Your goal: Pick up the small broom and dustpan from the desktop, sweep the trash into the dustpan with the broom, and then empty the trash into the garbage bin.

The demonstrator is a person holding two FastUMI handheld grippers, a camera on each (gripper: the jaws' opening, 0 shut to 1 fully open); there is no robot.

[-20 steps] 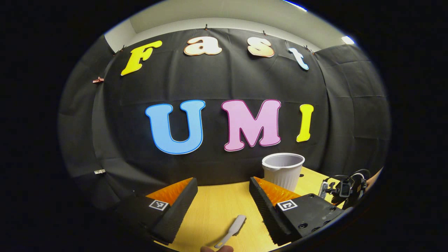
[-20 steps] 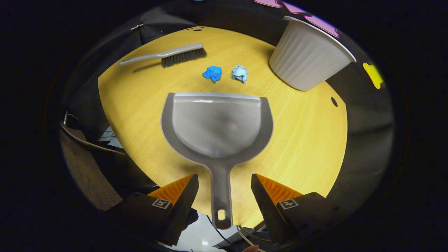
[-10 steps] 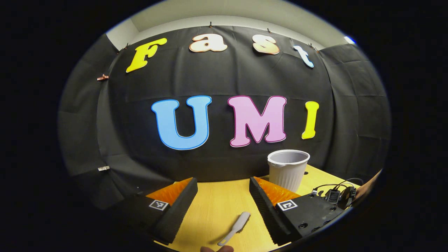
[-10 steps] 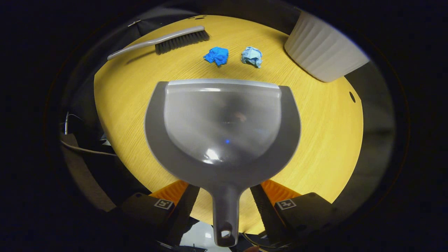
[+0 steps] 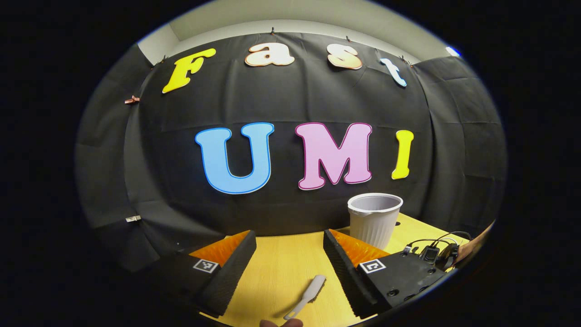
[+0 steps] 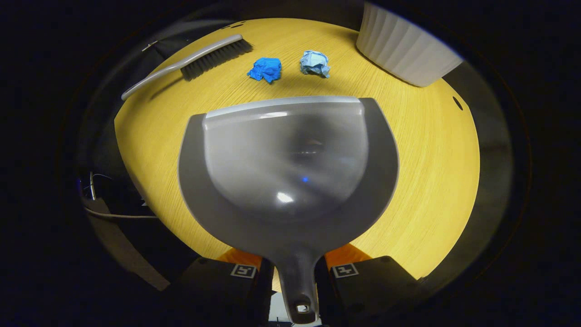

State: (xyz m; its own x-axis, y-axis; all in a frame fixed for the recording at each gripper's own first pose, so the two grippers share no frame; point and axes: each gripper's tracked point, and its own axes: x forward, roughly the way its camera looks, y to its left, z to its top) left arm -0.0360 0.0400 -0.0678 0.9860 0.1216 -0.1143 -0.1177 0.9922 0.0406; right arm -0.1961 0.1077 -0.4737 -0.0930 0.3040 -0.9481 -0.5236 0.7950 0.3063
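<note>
Right gripper view: my right gripper [image 6: 292, 284] has both fingers pressed on the handle of the dustpan [image 6: 288, 159], clamped tight. The pan's front lip faces two paper wads, one dark blue wad [image 6: 264, 69] and one pale blue wad [image 6: 314, 63], lying side by side, apart from each other, just beyond the lip. One small broom [image 6: 195, 60] lies flat at far left, bristle end toward the wads, handle running out to the desktop [image 6: 426, 181] edge. One ribbed white bin [image 6: 406, 50] stands at far right near the rim. Bare wood on both sides of the pan.

Left gripper view gives me the level look instead (no trash visible from here): my left gripper [image 5: 290, 252] hangs with jaws wide apart and nothing between them, above the desktop [image 5: 281, 268]. The broom [image 5: 306, 296] lies below and between the fingers, not touched. The bin [image 5: 374, 218] stands upright, mouth open, near the back wall, partly behind the right-hand finger. Open wood lies between the fingers ahead.
</note>
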